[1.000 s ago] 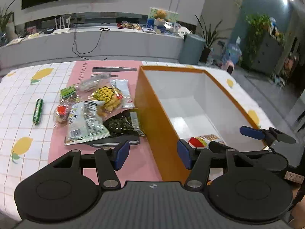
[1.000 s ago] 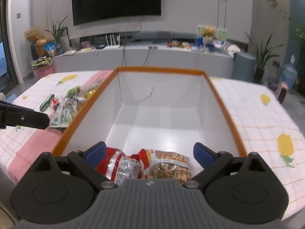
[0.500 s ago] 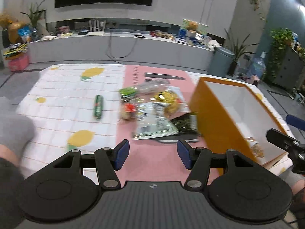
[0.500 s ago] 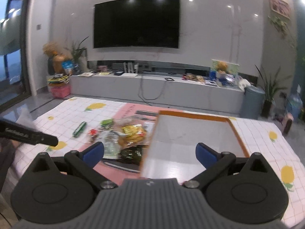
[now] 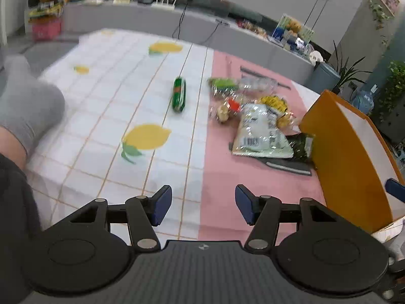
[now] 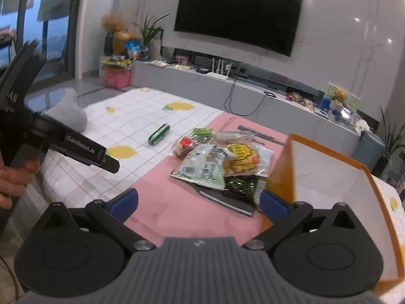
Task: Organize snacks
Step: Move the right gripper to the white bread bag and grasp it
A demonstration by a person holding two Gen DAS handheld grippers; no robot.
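Loose snacks lie in a pile on a pink mat (image 5: 222, 177): a white-green bag (image 5: 260, 136), a yellow bag (image 5: 274, 102), a dark seaweed packet (image 5: 301, 147) and a green packet (image 5: 222, 83). A green stick pack (image 5: 179, 94) lies alone to the left on the lemon-print cloth. The orange box (image 5: 349, 157) stands to the right of the pile. My left gripper (image 5: 202, 207) hangs open and empty over the mat's near edge. My right gripper (image 6: 200, 202) is open and empty, near the seaweed packet (image 6: 240, 186) and the box (image 6: 329, 177).
A flat black object (image 5: 286, 166) lies under the bags. A foot in a grey sock (image 5: 25, 106) rests on the table's left corner. In the right wrist view a hand (image 6: 15, 174) holds the left gripper at the far left. A TV wall and a low cabinet stand behind.
Both grippers have swung left, away from the box's inside and toward the snack pile. The box has slid to the right edge of both views. Both stayed open.
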